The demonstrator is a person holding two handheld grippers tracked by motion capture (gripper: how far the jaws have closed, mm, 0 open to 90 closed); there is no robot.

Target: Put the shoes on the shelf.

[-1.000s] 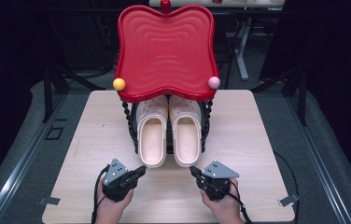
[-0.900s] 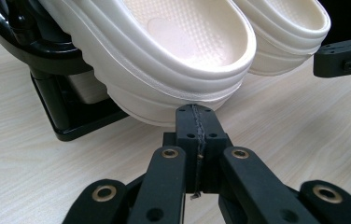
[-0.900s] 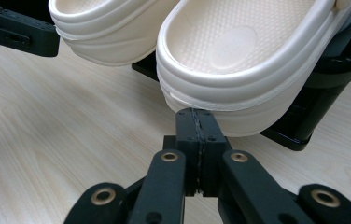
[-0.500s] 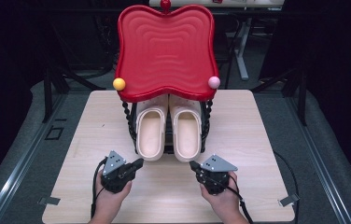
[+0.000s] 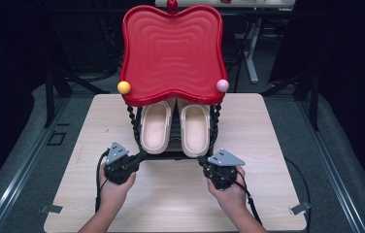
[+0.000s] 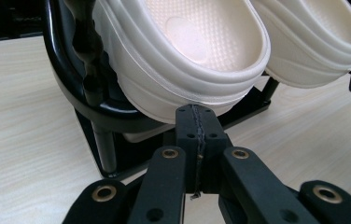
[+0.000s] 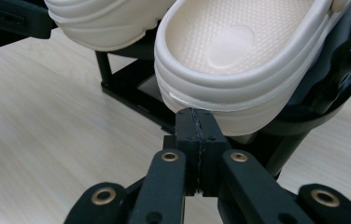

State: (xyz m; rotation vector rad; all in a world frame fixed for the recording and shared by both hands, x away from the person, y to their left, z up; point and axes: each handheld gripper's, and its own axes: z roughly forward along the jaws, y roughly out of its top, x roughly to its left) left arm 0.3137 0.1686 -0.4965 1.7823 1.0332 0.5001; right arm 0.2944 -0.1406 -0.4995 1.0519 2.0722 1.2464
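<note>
At 12 o'clock on the table [image 5: 98, 208], 2 cream clogs rest side by side, heels toward the person, on a black rack [image 5: 171, 154] beneath a red tray [image 5: 171, 53]. Left gripper [image 5: 139, 158] has both jaws pressed together, empty, its tip just at the heel of the left clog [image 5: 155, 127]. Right gripper [image 5: 204, 162], likewise closed and empty, sits just below the right clog [image 5: 195, 128] heel. Each clog's long axis runs 6 to 12 o'clock; each hand is nearest its own-side clog
</note>
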